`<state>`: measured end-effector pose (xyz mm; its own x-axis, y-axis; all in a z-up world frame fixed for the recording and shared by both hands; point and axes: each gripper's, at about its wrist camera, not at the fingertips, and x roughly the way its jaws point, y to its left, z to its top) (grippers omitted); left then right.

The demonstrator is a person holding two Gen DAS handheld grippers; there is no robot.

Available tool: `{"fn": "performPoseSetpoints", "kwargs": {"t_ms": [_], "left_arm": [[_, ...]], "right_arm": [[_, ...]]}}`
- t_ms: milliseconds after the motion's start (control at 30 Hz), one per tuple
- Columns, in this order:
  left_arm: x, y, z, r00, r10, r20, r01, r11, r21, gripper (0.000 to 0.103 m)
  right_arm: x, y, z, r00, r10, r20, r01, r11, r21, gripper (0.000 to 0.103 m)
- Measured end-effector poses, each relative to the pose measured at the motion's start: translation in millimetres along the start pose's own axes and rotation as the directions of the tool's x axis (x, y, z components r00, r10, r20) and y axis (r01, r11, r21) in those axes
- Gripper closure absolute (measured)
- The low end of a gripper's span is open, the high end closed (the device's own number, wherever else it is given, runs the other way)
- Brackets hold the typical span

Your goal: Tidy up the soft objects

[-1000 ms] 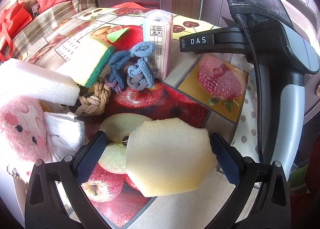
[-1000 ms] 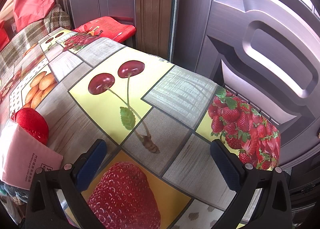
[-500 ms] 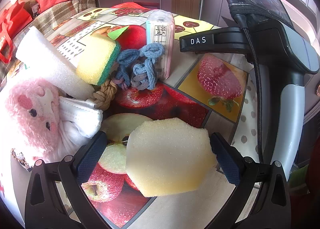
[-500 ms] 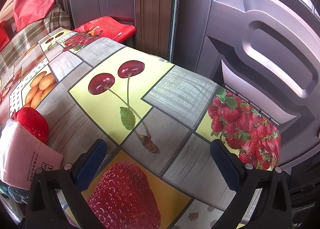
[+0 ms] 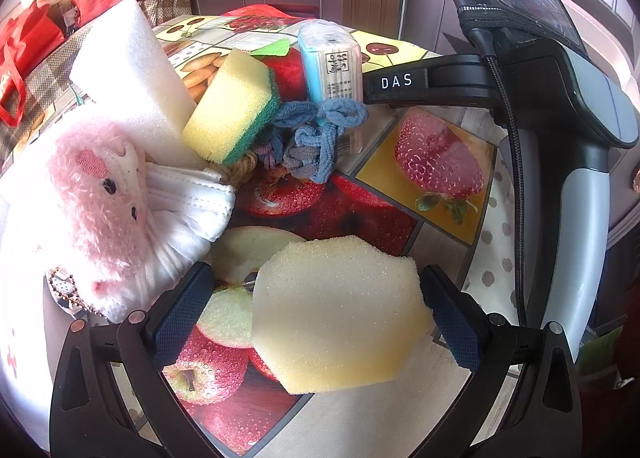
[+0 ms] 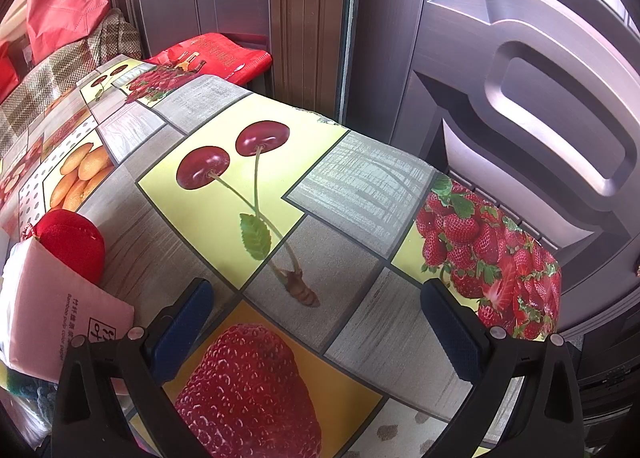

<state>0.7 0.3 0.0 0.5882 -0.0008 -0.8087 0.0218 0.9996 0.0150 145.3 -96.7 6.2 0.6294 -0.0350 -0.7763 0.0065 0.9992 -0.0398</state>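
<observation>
Carrying a pale yellow sponge (image 5: 340,314), the left gripper (image 5: 320,314) appears clamped on it above the worktop (image 5: 440,242). Next, probably, setting it beside the far-left pile. The right gripper (image 6: 320,330) hangs with fingers apart, empty.

Fruit-print tablecloth (image 6: 352,186) — dark panelled doors (image 6: 520,98) behind.

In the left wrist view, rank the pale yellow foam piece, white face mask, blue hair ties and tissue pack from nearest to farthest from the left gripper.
1. Pale yellow foam piece, between the left gripper's fingers.
2. White face mask, just ahead, left.
3. Blue hair ties, mid-table, centre.
4. Tissue pack, standing directly behind the ties.
</observation>
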Motion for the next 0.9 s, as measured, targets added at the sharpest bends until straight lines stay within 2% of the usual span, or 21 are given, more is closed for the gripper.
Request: {"fn": "performPoseSetpoints", "kwargs": {"t_ms": [900], "left_arm": [[1.4, -3.1, 3.3, 1.0, -0.008, 0.003, 0.008, 1.0, 0.012, 0.001]], "right_arm": [[-0.5, 0.9, -0.1, 1.0, 0.0, 0.0, 0.0, 1.0, 0.0, 0.0]]}}
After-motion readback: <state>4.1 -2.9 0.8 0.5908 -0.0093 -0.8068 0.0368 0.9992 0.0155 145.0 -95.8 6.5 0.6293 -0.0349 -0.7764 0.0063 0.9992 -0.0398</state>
